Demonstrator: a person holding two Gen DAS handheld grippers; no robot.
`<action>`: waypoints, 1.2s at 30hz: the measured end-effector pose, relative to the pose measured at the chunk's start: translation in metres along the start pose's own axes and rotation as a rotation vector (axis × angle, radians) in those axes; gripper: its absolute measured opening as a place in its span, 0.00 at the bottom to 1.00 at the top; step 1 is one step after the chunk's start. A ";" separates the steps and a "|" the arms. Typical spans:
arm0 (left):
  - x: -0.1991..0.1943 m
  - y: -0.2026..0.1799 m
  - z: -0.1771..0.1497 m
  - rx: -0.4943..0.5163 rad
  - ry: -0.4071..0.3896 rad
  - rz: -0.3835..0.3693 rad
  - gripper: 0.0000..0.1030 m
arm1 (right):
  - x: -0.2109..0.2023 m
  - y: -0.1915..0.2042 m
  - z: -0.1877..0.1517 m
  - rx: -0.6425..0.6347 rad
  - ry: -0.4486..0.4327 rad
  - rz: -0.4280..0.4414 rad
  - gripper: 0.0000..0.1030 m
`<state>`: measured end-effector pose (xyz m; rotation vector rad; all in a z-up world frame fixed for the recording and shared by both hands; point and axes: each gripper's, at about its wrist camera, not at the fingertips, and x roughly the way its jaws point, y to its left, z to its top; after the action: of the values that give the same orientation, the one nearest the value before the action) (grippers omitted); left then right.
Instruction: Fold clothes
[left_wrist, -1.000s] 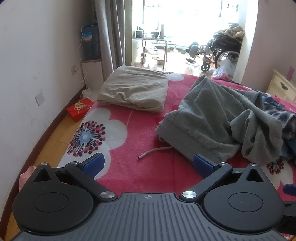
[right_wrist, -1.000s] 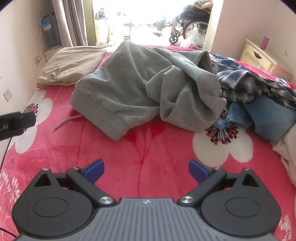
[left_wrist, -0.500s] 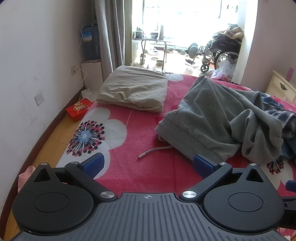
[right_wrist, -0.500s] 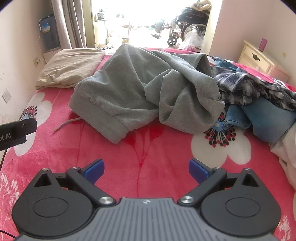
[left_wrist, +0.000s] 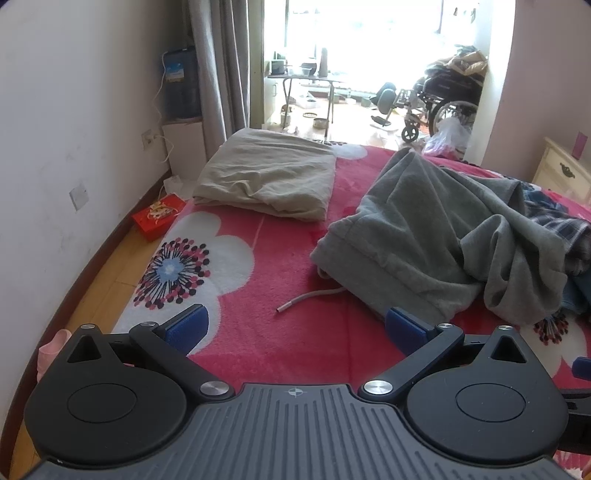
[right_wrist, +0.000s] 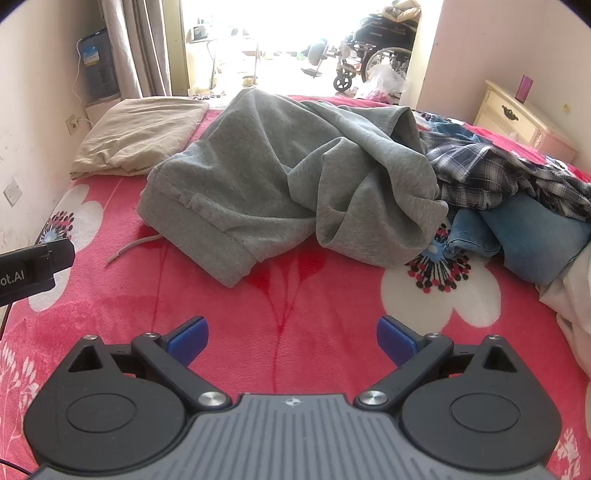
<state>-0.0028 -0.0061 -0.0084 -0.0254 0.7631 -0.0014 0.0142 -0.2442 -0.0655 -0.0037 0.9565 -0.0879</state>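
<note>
A crumpled grey sweat garment (left_wrist: 436, 236) (right_wrist: 288, 177) lies on the red flowered blanket (left_wrist: 280, 258) (right_wrist: 295, 295), its waistband toward me and a white drawstring (left_wrist: 310, 297) (right_wrist: 133, 247) trailing out. My left gripper (left_wrist: 295, 326) hovers open over the blanket, short of the drawstring. My right gripper (right_wrist: 291, 338) is open too, nothing between its blue pads, a little short of the waistband's corner. The left gripper's body (right_wrist: 29, 269) shows at the left edge of the right wrist view.
A beige folded cloth (left_wrist: 269, 181) (right_wrist: 144, 134) lies at the bed's far left. A plaid shirt (right_wrist: 509, 173), blue jeans (right_wrist: 532, 236) and a white cloth (right_wrist: 576, 295) pile up at the right. Wall and floor run left, a nightstand (right_wrist: 517, 114) right.
Both grippers have edged slightly forward toward the grey garment. Both stay open and the clothes have not moved.
</note>
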 end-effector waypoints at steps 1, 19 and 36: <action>0.000 0.000 0.000 0.001 -0.001 0.001 1.00 | 0.000 0.000 0.000 0.000 0.000 0.000 0.97; 0.000 0.004 -0.001 -0.003 0.001 0.012 1.00 | 0.001 0.003 0.000 -0.002 0.000 0.005 0.97; -0.003 0.004 -0.002 -0.008 0.001 0.016 1.00 | -0.001 0.005 0.000 -0.001 -0.005 -0.001 0.97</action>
<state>-0.0062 -0.0017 -0.0076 -0.0265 0.7643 0.0173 0.0144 -0.2392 -0.0649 -0.0046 0.9518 -0.0881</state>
